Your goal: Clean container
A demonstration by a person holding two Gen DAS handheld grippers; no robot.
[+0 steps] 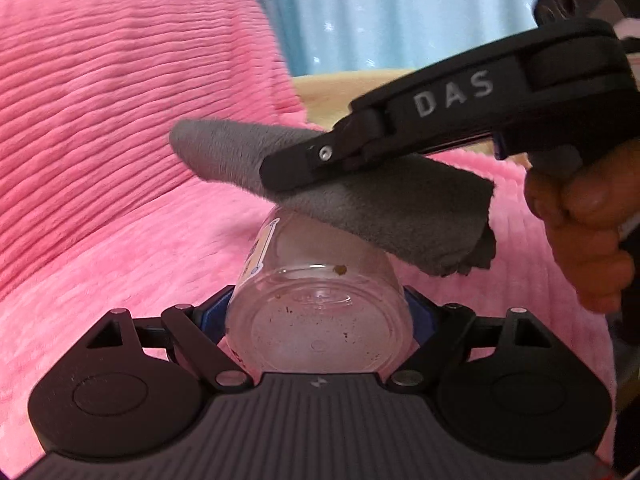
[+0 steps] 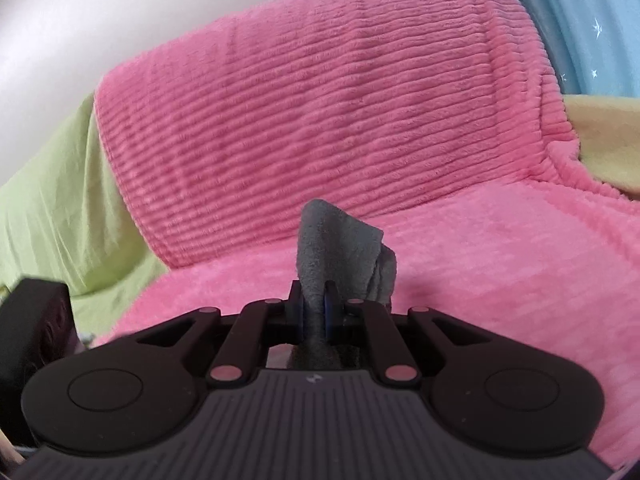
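The left claw (image 1: pixel 318 320) is clamped on a clear plastic container (image 1: pixel 316 312), its blue pads pressing the two sides while the base faces the camera. The right claw (image 1: pixel 280 172) is pinched tight on a folded grey cloth (image 1: pixel 384 208), which drapes over the upper wall of the container and appears to touch it there. From its own wrist view the right claw (image 2: pixel 314 312) shows the cloth (image 2: pixel 340 248) bunched and standing up between the pads. A hand (image 1: pixel 580 232) grips the right handle.

The container is held in the air above a pink ribbed blanket (image 1: pixel 120 160), not resting on it. Brown specks sit on its base and one larger crumb near the rim of the base; the cloth lies on the outer wall, so those marks may be missed if they are inside. The smooth round wall could likely slip or twist between the pads if the cloth is pushed hard sideways. A loose corner of the cloth hangs free and could drag rather than wipe.

Around them: a pink cushion back, a green sheet (image 2: pixel 52 200) at the blanket's left edge, a yellow fabric (image 2: pixel 600 136) and pale blue curtain (image 1: pixel 400 12) at the right. Nothing blocks the wiping path.
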